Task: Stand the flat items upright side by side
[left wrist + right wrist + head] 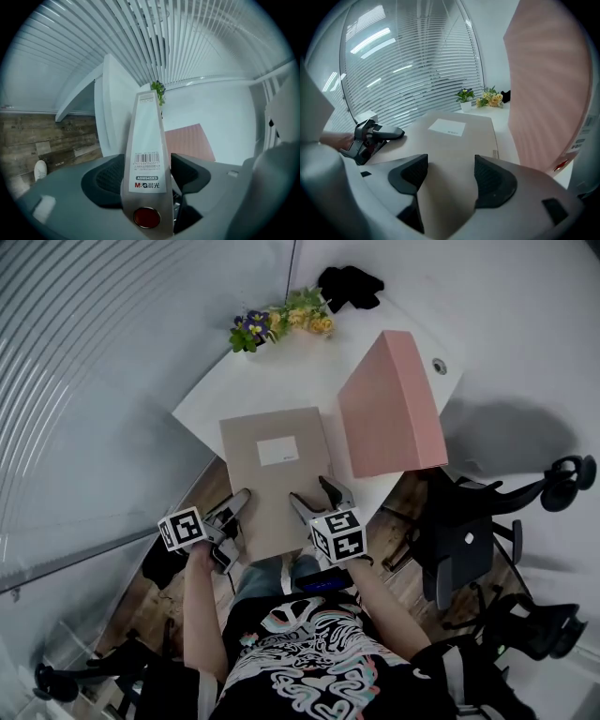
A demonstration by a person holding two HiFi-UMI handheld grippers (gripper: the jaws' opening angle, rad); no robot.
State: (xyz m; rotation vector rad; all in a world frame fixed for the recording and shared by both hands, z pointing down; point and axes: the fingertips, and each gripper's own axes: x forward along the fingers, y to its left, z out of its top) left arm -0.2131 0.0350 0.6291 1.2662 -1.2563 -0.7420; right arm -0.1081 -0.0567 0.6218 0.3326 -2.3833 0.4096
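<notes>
Left hand-held gripper (149,172) pinches the beige folder (147,129) edgewise.

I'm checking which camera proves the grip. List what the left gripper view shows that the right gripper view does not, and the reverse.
Only the left gripper view: the spine of the tan file box, with barcode sticker and red button, clamped in the left tool; wooden floor.
Only the right gripper view: that box's broad face with its white label, the right tool open over it, yellow flowers.
Both: the tan file box, the pink file box, the window blinds.
</notes>
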